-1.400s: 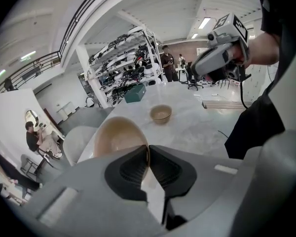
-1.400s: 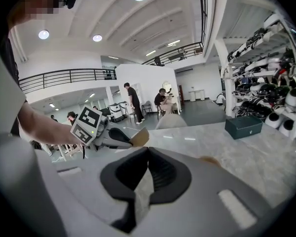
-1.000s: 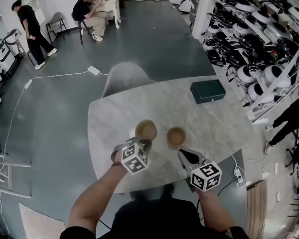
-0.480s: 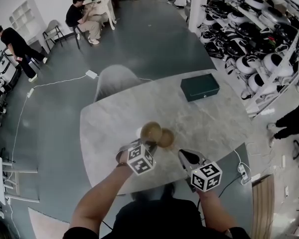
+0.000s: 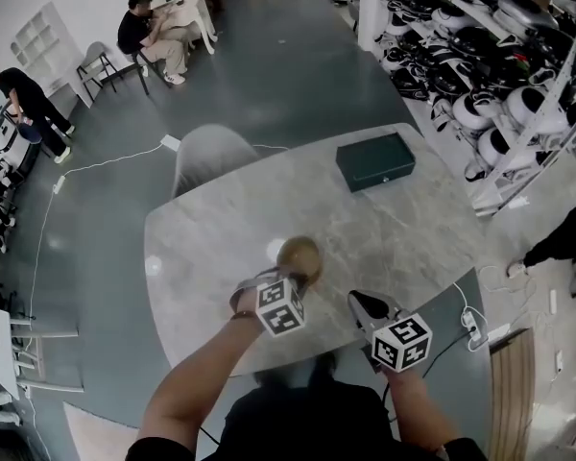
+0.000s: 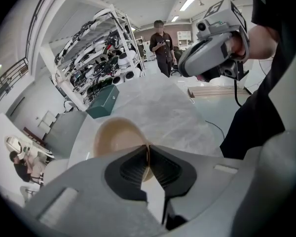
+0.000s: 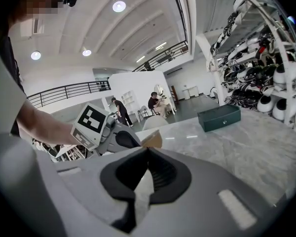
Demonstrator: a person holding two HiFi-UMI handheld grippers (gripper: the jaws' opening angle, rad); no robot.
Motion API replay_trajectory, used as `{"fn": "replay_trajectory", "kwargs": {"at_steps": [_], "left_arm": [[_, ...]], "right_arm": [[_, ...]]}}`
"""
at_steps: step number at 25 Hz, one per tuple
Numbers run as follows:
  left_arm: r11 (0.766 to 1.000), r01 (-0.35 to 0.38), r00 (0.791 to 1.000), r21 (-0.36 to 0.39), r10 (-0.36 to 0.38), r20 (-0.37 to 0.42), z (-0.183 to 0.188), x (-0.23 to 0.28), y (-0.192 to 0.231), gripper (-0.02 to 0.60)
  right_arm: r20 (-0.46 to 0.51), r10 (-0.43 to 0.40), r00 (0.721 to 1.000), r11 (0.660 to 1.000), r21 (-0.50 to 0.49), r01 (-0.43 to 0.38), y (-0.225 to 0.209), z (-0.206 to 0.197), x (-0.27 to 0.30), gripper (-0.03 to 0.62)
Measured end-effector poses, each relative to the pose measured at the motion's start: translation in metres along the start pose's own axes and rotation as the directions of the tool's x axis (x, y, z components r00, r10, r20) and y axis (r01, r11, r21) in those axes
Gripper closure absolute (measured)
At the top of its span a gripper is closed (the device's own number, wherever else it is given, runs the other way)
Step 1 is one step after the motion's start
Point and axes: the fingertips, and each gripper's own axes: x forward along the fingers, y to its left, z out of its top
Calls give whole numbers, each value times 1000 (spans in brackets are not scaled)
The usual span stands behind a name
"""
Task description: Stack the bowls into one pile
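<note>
Since a second ago, your left hand-held gripper (image 6: 148, 152) has carried its tan bowl (image 5: 298, 254) rightward across the bench (image 5: 413, 238), toward the side where the dark green box (image 5: 374, 161) lies. The two bowls that stood apart then now read as one tan round in the head view.

Your left hand-held gripper is clenched on the near rim of that bowl. Its dark pads pinch the thin wall from both sides, and the bowl's opening faces up beyond them. The bowl is nearer to you than the green box and to its left, well apart from it.

The held bowl covers the second bowl in the head view, so you cannot tell whether it is already seated in it or just above it.

Your right hand-held gripper (image 7: 148, 152) is clenched on nothing, its pads pressed together. It is nearer to you than the green box, by the bench's near edge, to the right of the bowl and not touching it. In the right gripper view a tan edge of the bowl shows just past its tips, and the green box lies farther off to the right.

A grey chair (image 5: 211, 152) stands beyond the bench, left of the box.
</note>
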Motion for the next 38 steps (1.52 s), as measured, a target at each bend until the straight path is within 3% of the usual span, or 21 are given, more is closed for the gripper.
{"fn": "replay_trajectory", "kwargs": {"at_steps": [8, 18, 26, 32, 38], "left_arm": [[993, 47, 994, 107, -35, -108, -4, 35, -15, 560], [983, 85, 975, 165, -47, -218, -32, 63, -22, 558], [982, 119, 971, 149, -84, -222, -36, 73, -21, 551], [969, 165, 959, 186, -113, -260, -43, 75, -24, 548], [968, 175, 957, 178, -125, -263, -44, 78, -26, 505]], "right_arm": [[7, -5, 1000, 1000, 27, 4, -20, -6, -6, 589], [-17, -21, 1000, 998, 62, 22, -35, -26, -14, 589], [-19, -34, 999, 996, 76, 36, -41, -31, -16, 589], [-18, -36, 999, 996, 87, 37, -43, -35, -13, 589], [-17, -25, 1000, 996, 89, 26, -43, -37, -9, 589]]}}
